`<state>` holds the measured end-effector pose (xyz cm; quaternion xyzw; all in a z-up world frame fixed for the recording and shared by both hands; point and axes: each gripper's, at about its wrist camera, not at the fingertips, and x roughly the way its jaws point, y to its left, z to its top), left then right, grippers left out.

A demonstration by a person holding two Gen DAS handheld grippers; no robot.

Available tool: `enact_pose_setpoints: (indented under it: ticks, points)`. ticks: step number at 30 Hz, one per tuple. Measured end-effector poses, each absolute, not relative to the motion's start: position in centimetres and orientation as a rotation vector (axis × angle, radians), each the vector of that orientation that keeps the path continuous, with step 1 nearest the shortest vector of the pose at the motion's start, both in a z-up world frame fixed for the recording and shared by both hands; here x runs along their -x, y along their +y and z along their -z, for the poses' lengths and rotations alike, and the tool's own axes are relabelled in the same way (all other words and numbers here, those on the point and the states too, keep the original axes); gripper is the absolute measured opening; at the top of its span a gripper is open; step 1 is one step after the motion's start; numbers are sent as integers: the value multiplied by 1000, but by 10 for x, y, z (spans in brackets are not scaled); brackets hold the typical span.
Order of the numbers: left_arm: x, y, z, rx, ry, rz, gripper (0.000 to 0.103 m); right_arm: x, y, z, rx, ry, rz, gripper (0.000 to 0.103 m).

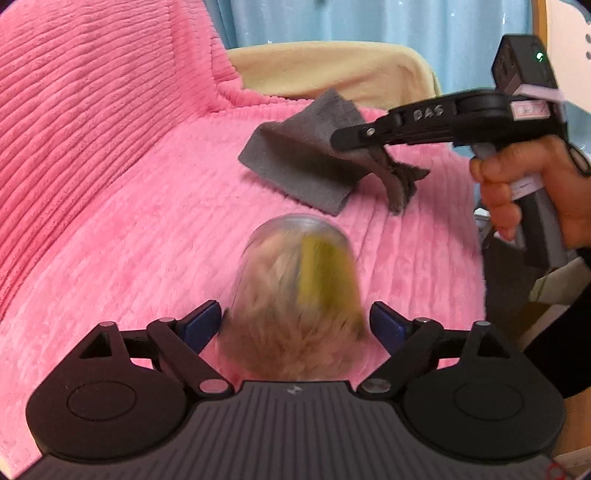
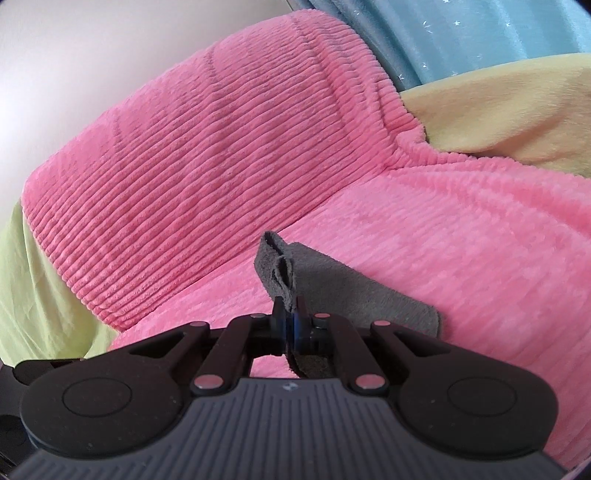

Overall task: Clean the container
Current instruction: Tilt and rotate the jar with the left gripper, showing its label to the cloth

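A pink ribbed cover [image 1: 122,206] is spread over a soft seat, and all other places are given here from this cover. Behind it, a blue curtain [image 1: 406,22] with small white stars is seen, and a yellow cloth [image 1: 332,68] is laid over something at its far edge. In the right wrist view a light green fabric [image 2: 33,280] is seen at the left border of the cover.

Above the cover, near its front part, a clear container [image 1: 295,291] is held, with its closed round end turned away from the camera. It is blurred; a yellow-green patch is seen on its right side, and pale fluffy matter seems to be inside, but it cannot be told exactly what it is. The left tongs [image 1: 295,325] are closed on the container, with one blue pad [image 1: 201,325] at each side of it.

Further back over the cover, a grey cloth [image 1: 299,158] is lifted; only its lower edge is touching or almost touching the cover. The right tongs [image 2: 290,325] are pressed together and are pinching a folded edge of this cloth. The handle of these tongs is gripped by a hand [image 1: 532,184], seen at the right of the cover
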<state>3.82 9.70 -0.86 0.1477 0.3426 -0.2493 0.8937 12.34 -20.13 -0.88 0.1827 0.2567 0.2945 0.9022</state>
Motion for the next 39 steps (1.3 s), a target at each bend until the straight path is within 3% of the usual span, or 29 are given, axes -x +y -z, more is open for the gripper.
enact_pose_setpoints:
  ticks: [10,21,25,33,39]
  points:
    - [-71,68,7,-319,788,438,92,-123,-201,6,-385,529,-626,2]
    - [-71,54,9,-360,615,380,83,-124,-220,-2,-428,502,-591,2]
    - [-69,66,5,-280,523,377,75,-126,-220,-3,-435,502,-580,2]
    - [-74,66,13,-267,544,370,75,-127,-208,3,-415,527,-590,2]
    - [-86,52,6,-299,586,393,82,-130,-206,3,-431,526,-577,2]
